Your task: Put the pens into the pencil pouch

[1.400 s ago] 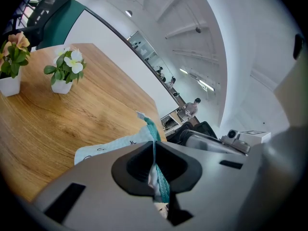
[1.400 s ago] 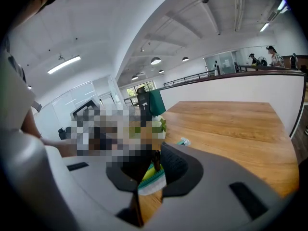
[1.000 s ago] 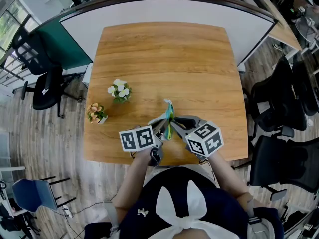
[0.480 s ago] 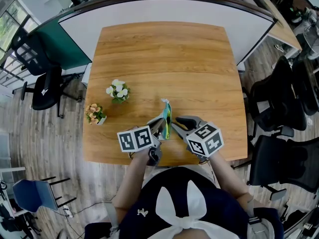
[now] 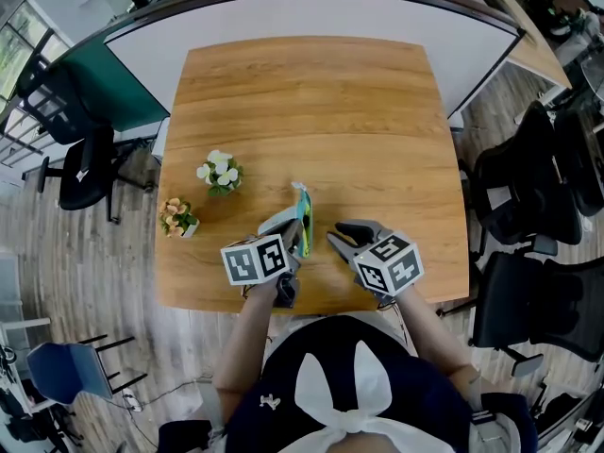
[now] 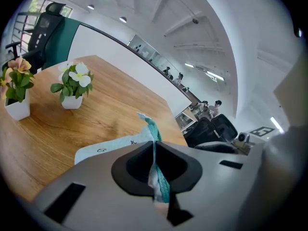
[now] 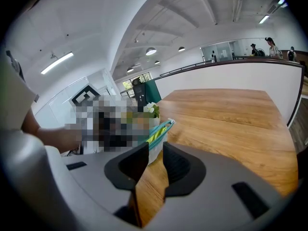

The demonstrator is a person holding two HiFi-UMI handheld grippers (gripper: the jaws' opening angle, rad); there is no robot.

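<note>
- Left claw [image 5: 289,228] clamped on the pouch [image 5: 301,211] rim, near the worktop's [image 5: 311,111] front edge.
- Right claw [image 5: 340,236] just opened; jaws apart, nothing between.
- Yellow-green pen [image 7: 155,135] shows in the pouch mouth.
- Likely best: hold the rim taut, approach the zipper squarely.

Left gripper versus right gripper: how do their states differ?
The left gripper is shut on the pencil pouch; the right gripper is open, nothing between its jaws, which have just been opening. The left gripper touches the pouch; the right gripper stands clear beside it. Both point downward.
</note>
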